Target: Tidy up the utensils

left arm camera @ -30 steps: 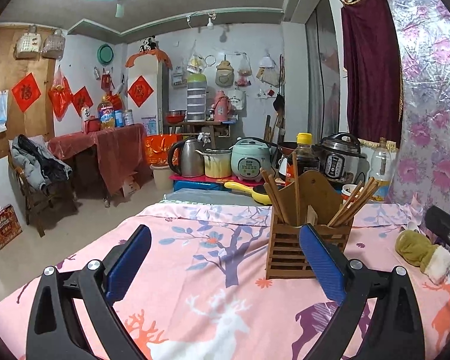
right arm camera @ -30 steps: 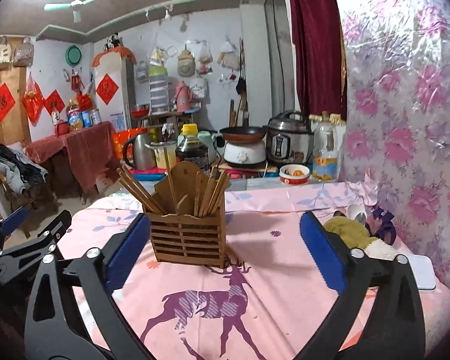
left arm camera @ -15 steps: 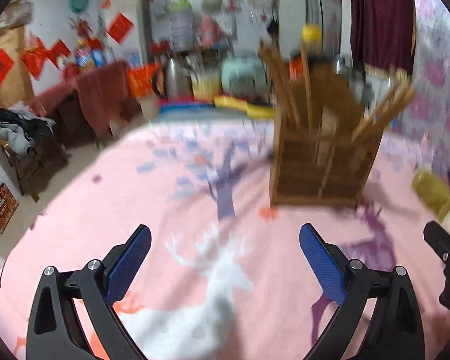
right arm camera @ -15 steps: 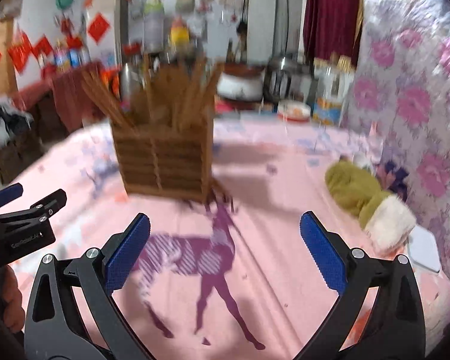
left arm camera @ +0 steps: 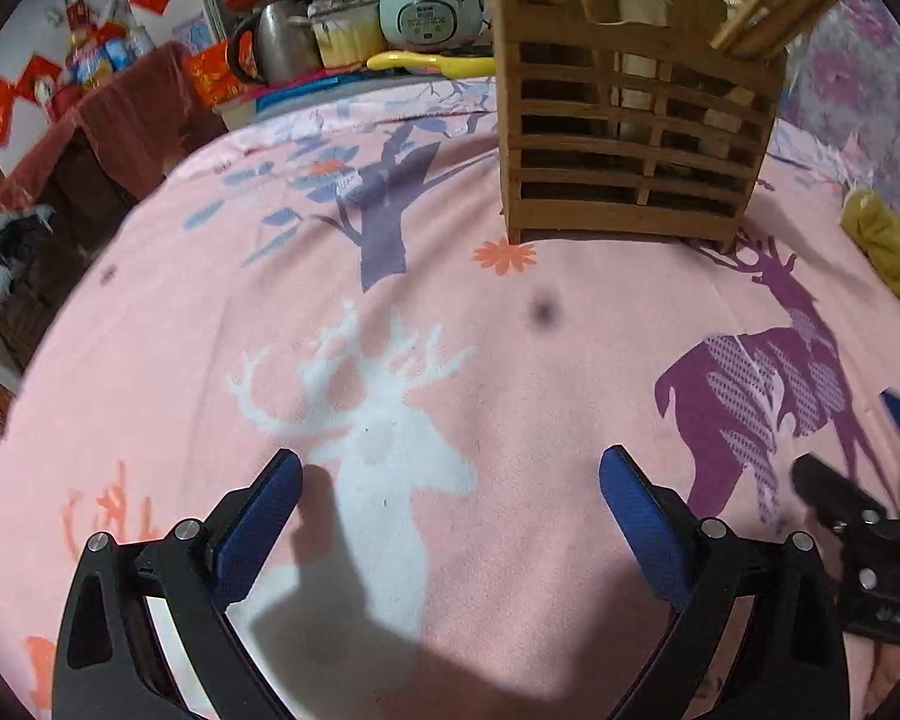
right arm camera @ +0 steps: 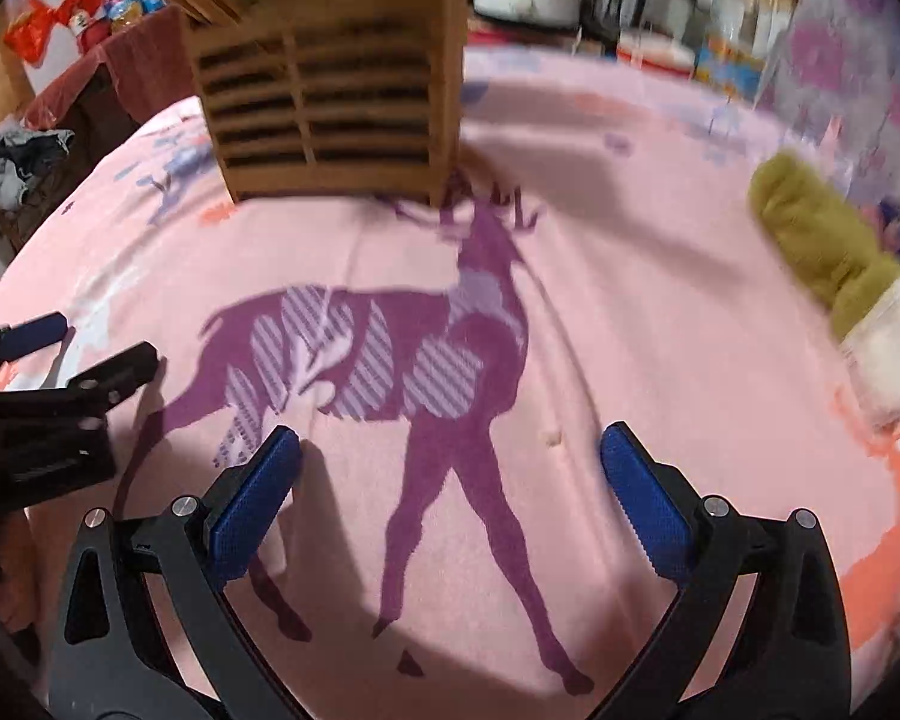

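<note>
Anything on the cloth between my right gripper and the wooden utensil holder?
Nothing visible. Only bare pink cloth lies between the open right gripper and the wooden utensil holder; the olive mitten sits off to the right.

1. One wooden holder (left arm camera: 630,138) on the cloth.
2. Two grippers: left (left arm camera: 450,480), right (right arm camera: 450,462), each with two blue pads.
3. One olive mitten (right arm camera: 822,252).
4. One kettle (left arm camera: 273,39), one rice cooker (left arm camera: 429,9).
5. Chopsticks (left arm camera: 768,6): too bunched to count.

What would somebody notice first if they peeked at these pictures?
Probably the big purple deer printed on the pink tablecloth, lying just ahead of the open right gripper. Behind it stands a slatted wooden utensil holder with chopsticks poking out, and a white deer sits before the open left gripper.
</note>
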